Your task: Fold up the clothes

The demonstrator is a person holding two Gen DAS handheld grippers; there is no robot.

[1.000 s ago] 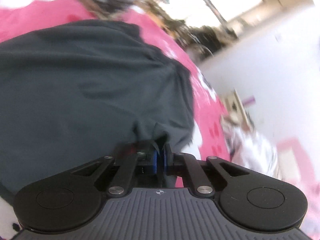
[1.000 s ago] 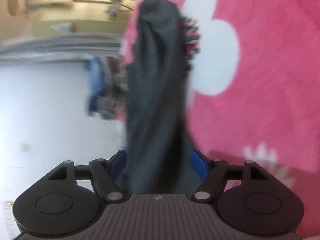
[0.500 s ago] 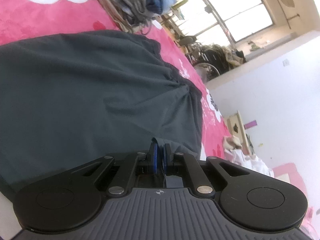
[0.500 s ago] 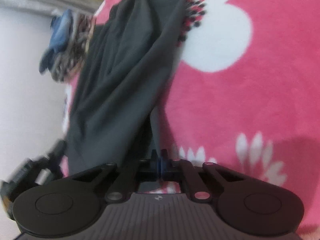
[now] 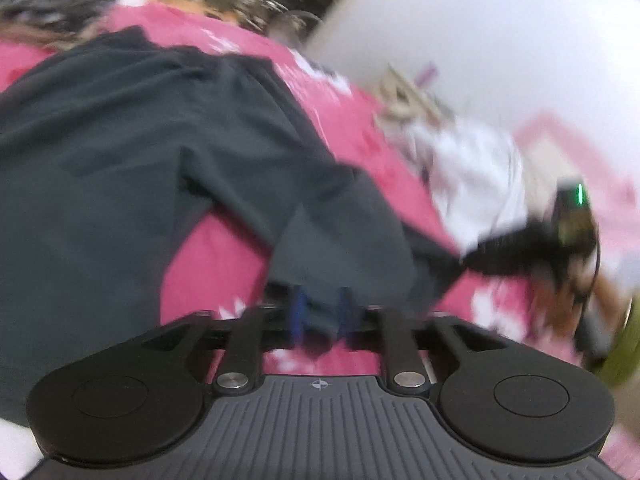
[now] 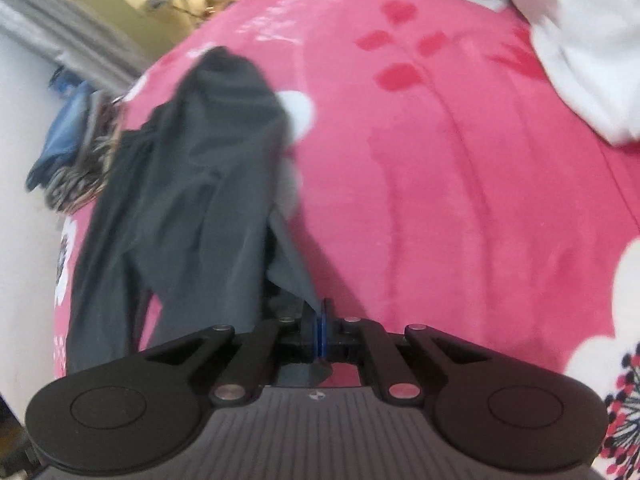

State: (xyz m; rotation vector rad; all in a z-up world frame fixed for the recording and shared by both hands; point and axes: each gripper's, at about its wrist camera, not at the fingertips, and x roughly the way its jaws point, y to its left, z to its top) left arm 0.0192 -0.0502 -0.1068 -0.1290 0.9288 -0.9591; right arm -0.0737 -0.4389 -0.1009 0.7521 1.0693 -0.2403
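A dark grey garment (image 5: 120, 152) lies on a pink flowered blanket (image 5: 216, 252). One part of it stretches toward my left gripper (image 5: 320, 312), whose blue pads stand a little apart with cloth between them. In the right wrist view the same garment (image 6: 192, 184) runs from the far left down to my right gripper (image 6: 320, 330), which is shut on a corner of it. The right gripper also shows in the left wrist view (image 5: 532, 248), at the right, holding the cloth's other end. The left view is blurred.
A white garment (image 6: 580, 52) lies at the far right of the blanket (image 6: 460, 200). A pile of blue and striped clothes (image 6: 68, 152) sits at the left edge. White walls and a cluttered window area lie beyond the blanket.
My left gripper's pads have parted slightly and it has swung right, bringing the right gripper into its view. The right gripper has pulled its corner of the garment further across the blanket.
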